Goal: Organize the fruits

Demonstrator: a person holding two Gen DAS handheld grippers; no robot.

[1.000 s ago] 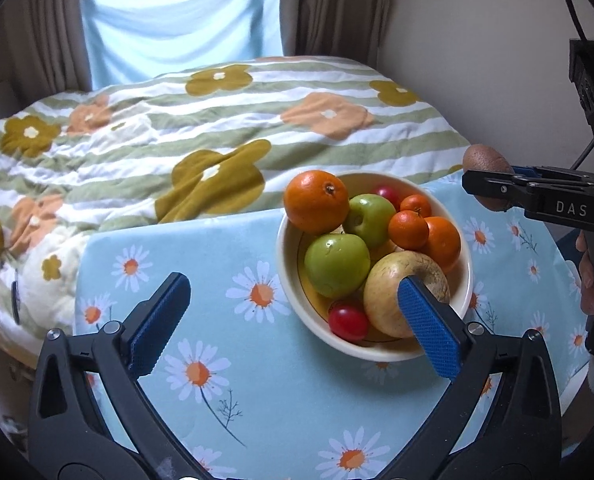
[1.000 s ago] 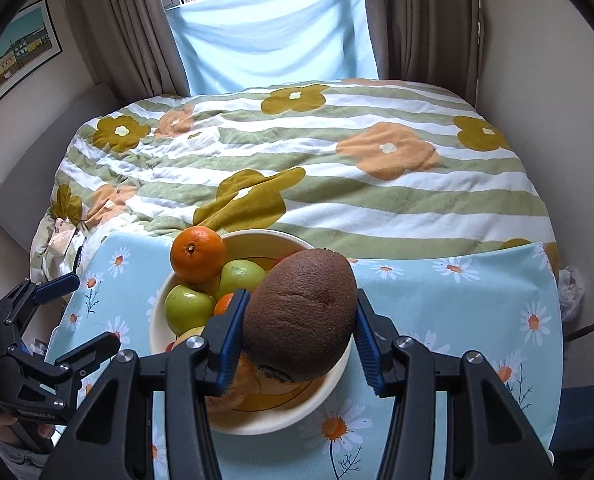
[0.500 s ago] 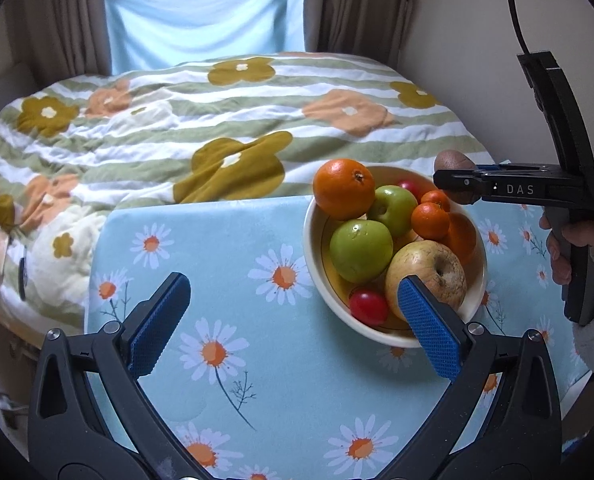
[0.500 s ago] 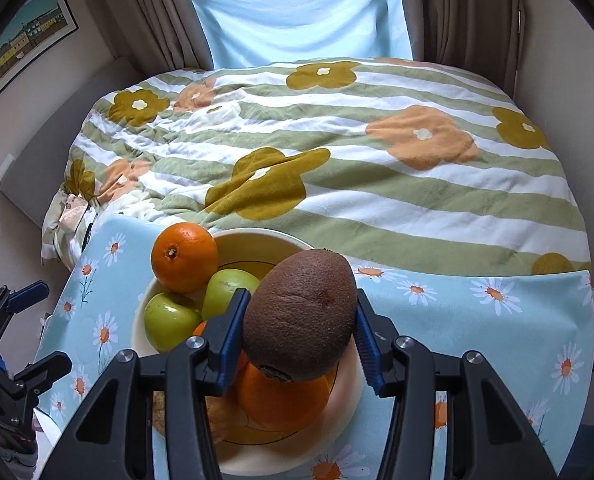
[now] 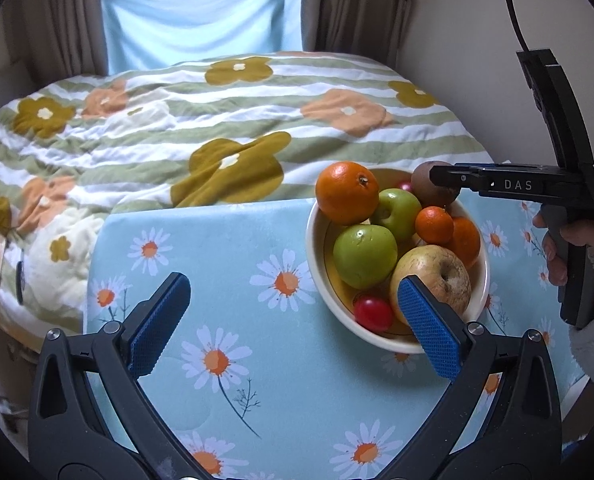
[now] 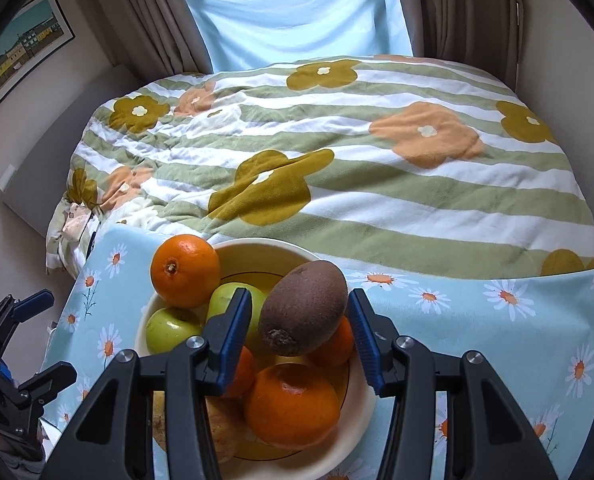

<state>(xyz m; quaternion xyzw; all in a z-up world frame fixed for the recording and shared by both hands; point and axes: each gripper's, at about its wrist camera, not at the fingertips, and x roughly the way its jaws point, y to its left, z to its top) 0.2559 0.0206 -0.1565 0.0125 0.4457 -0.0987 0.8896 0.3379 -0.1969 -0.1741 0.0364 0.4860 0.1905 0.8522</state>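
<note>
A cream bowl on the daisy tablecloth holds oranges, green apples, a yellow apple and a red cherry tomato. A brown kiwi rests on the fruit at the bowl's far side. My right gripper is open around it, with gaps between both pads and the kiwi. My left gripper is open and empty, low over the cloth just left of the bowl; its right pad overlaps the bowl's near rim in view.
The blue daisy tablecloth covers a small table in front of a bed with a striped flowered duvet. Curtains and a window are behind. A wall is to the right.
The right gripper moved over the bowl, lowered the kiwi onto the fruit and opened its jaws. The left gripper stayed open and shifted slightly.
</note>
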